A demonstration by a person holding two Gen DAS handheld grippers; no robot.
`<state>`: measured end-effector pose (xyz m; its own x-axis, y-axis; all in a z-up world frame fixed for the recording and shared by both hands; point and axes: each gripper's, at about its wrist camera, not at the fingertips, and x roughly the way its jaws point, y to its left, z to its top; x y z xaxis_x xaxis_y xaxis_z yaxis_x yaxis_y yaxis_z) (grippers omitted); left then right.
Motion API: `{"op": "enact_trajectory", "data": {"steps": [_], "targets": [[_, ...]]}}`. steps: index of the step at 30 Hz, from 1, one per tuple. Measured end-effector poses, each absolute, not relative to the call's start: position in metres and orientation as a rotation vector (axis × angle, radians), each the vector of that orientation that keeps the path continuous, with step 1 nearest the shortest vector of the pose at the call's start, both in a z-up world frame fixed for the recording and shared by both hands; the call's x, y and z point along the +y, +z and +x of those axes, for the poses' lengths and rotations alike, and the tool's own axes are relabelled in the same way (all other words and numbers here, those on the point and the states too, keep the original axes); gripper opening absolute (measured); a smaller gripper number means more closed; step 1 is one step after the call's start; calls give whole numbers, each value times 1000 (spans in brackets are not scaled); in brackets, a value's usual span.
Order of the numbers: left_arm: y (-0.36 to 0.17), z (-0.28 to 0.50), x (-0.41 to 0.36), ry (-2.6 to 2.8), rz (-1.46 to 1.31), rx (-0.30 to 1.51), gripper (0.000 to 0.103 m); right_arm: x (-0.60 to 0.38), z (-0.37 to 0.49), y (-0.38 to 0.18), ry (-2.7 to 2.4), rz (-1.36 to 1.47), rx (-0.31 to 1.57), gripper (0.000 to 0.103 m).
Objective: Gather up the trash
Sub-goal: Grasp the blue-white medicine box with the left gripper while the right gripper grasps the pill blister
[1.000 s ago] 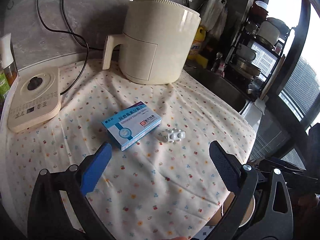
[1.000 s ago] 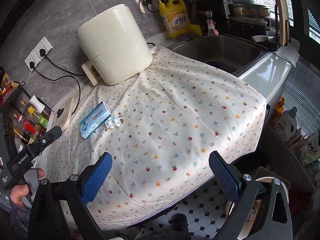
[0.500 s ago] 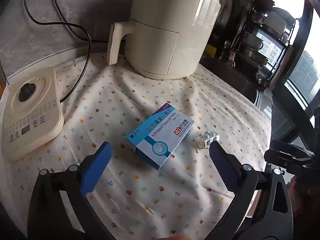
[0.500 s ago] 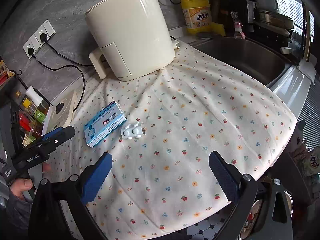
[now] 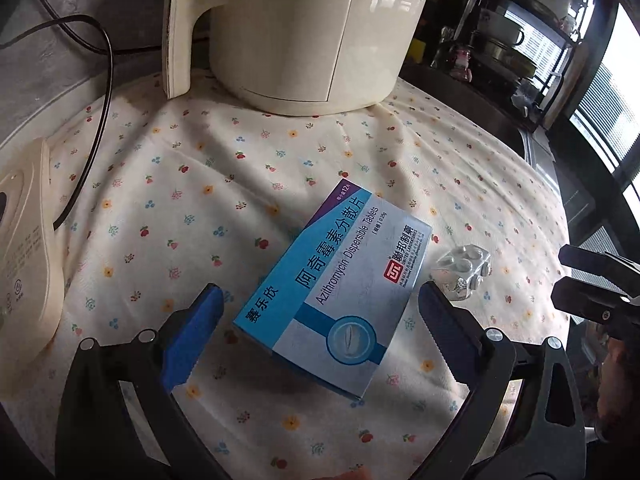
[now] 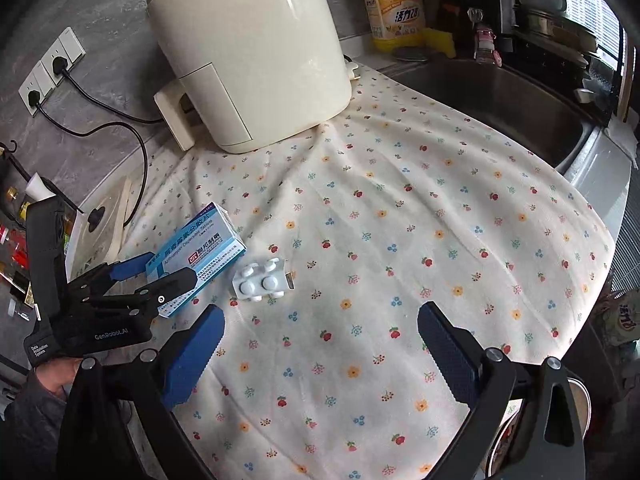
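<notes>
At the left edge of the left wrist view a cream base (image 5: 24,248) with a cord (image 5: 98,128) is seen on the floral cloth (image 5: 180,208); neither should be disturbed. The left gripper (image 5: 320,316) is spread wide and nothing is held in it; the box (image 5: 340,280) lies flat on the cloth between its fingers, the blue pad (image 5: 192,336) just beside the box's near corner, and no contact can be made out. For a sound grasp, the gripper should be lowered until both pads flank the box's long sides, then closed squarely so the cardboard is not twisted or pushed along the cloth. Behind the box the fryer (image 5: 304,28) stands well apart and should not be met. Just beside the box's right end the blister (image 5: 466,266) lies crumpled, apparently clear of the box; it is best left outside the closing jaws. Farther right, the right gripper (image 6: 320,340) is likewise wide open and empty, hovering over bare cloth near the blister, which could be taken next. The sink (image 6: 500,96) lies beyond, at the right.
</notes>
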<state>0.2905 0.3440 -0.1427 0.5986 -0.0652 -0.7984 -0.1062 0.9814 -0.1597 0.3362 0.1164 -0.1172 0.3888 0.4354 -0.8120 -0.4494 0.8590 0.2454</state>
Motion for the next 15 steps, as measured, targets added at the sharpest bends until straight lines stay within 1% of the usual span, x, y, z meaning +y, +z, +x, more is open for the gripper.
{"op": "enact_trajectory", "data": {"steps": [3,4,8,13,15], "targets": [[-144,295,345,25,-180,923,70,124,337,-121,564,-34,1038,95],[-143,295,348,25,-193,919,68,127,337,-122,567,-40,1042,95],[-135,287,360,54,-243,876,67,142,338,-126,588,-76,1046,94],[-124,270,375,104,-275,833,67,163,345,-129,613,-117,1040,89],[-120,263,380,119,-287,820,67,171,349,-131,619,-135,1037,89]]}}
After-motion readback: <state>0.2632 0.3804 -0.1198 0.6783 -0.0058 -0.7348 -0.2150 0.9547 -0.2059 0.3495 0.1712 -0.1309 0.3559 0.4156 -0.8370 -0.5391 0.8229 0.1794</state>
